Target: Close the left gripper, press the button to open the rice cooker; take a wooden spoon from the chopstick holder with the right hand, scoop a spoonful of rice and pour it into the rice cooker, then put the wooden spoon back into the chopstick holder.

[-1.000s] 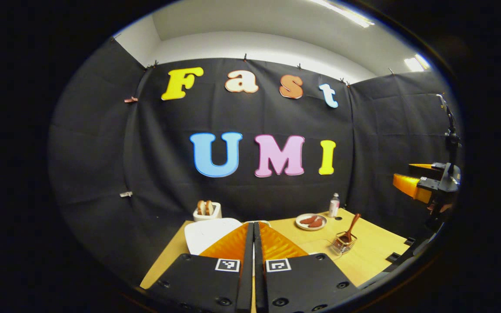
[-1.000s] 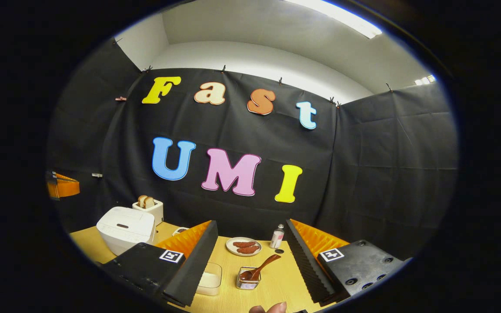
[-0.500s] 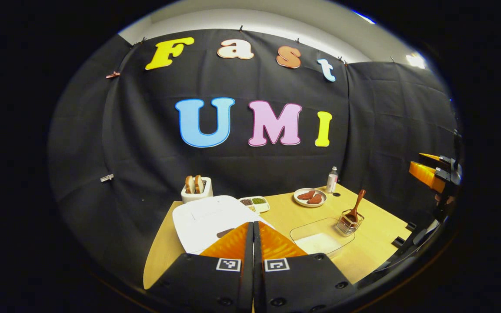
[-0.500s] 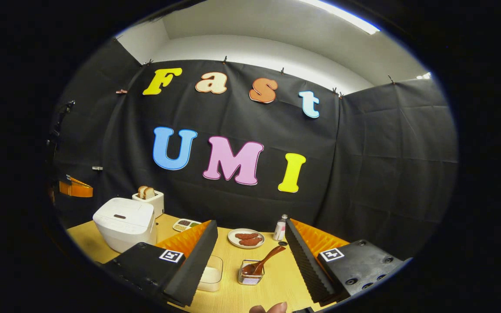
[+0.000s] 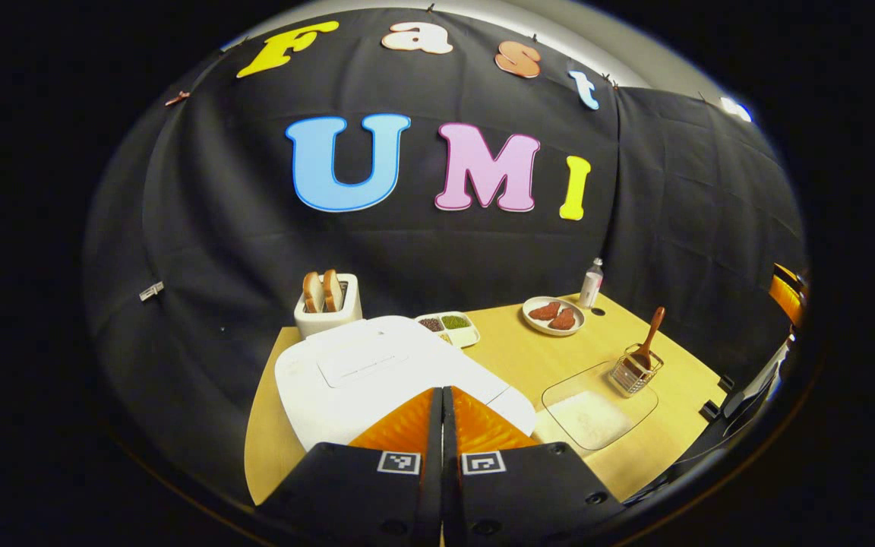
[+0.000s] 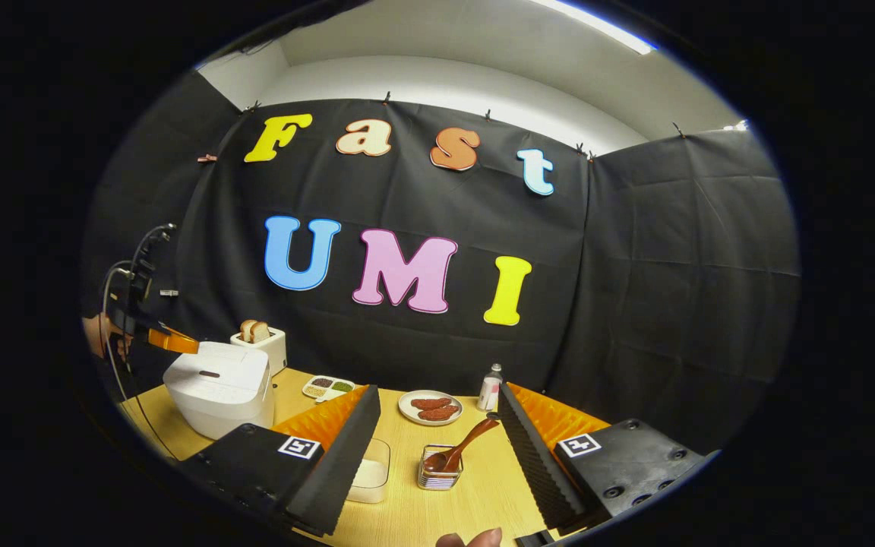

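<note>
The white rice cooker [image 5: 361, 368] stands with its lid down at the table's left, directly beyond and under my left gripper [image 5: 443, 390], whose fingers are shut together with nothing between them. In the right gripper view the left gripper [image 6: 173, 342] hovers just over the cooker's [image 6: 219, 386] top rear. The wooden spoon [image 5: 649, 337] leans in the wire chopstick holder [image 5: 634, 374] on the right. A clear container of rice [image 5: 593, 406] sits beside it. My right gripper [image 6: 437, 390] is open, well short of the spoon [image 6: 462, 453] and holder [image 6: 437, 477].
A toaster with bread [image 5: 326, 301] stands behind the cooker. A divided dish of beans [image 5: 449, 327], a plate of sausages [image 5: 553, 314] and a small bottle [image 5: 592, 282] line the back of the wooden table [image 5: 513, 357]. A hand [image 6: 97, 334] holds the left gripper.
The left gripper has tipped downward and moved in over the rice cooker, which now looms larger below it. The right gripper has barely shifted and stays open.
</note>
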`<state>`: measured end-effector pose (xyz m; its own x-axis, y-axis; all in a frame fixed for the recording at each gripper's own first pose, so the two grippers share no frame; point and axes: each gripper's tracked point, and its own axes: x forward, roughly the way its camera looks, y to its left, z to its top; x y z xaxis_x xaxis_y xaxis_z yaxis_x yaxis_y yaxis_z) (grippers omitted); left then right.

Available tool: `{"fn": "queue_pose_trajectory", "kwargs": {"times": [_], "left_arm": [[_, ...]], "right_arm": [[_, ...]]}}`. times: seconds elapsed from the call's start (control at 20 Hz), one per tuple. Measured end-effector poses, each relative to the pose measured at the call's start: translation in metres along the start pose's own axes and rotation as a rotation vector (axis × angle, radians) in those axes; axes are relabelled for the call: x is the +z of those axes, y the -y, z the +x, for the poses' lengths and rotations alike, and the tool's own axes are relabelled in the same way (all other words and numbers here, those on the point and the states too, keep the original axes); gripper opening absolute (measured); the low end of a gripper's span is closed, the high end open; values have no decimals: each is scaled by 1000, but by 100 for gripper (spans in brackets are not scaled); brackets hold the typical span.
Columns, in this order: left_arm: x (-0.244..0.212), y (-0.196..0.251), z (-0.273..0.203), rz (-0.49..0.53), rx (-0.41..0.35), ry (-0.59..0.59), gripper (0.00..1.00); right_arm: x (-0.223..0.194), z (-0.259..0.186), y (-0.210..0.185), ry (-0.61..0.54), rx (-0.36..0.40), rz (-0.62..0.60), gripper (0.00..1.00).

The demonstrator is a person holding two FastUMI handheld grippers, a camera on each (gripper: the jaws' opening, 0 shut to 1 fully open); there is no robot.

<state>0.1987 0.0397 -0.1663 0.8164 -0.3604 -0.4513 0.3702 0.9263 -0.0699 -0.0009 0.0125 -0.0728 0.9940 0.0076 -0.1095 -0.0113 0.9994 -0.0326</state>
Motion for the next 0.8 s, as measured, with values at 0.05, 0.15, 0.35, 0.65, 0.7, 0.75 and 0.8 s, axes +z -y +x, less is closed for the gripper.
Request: {"fn": "queue_pose_trajectory", "kwargs": {"times": [0.05, 0.15, 0.35, 0.65, 0.7, 0.75, 0.8], "left_arm": [[-7, -3, 6, -10, 0, -35, 6], [-17, -10, 20, -39, 13, -88, 6], [-27, -14, 29, -53, 48, -134, 6], [-43, -20, 34, -41, 76, -181, 5], [-47, -21, 34, -56, 72, -199, 6], [-47, -21, 33, -70, 69, -198, 6], [-50, -21, 36, -78, 69, -209, 7]], "right_arm": [[-3, 1, 3, -6, -7, -3, 97], [-7, 0, 7, -19, -20, -4, 98], [-11, -1, 11, -40, -26, 17, 98], [-9, -3, 15, -45, -32, 26, 98], [-8, -4, 16, -42, -32, 15, 98], [-9, -3, 16, -42, -31, 6, 98], [-10, -4, 16, -44, -29, 4, 98]]}}
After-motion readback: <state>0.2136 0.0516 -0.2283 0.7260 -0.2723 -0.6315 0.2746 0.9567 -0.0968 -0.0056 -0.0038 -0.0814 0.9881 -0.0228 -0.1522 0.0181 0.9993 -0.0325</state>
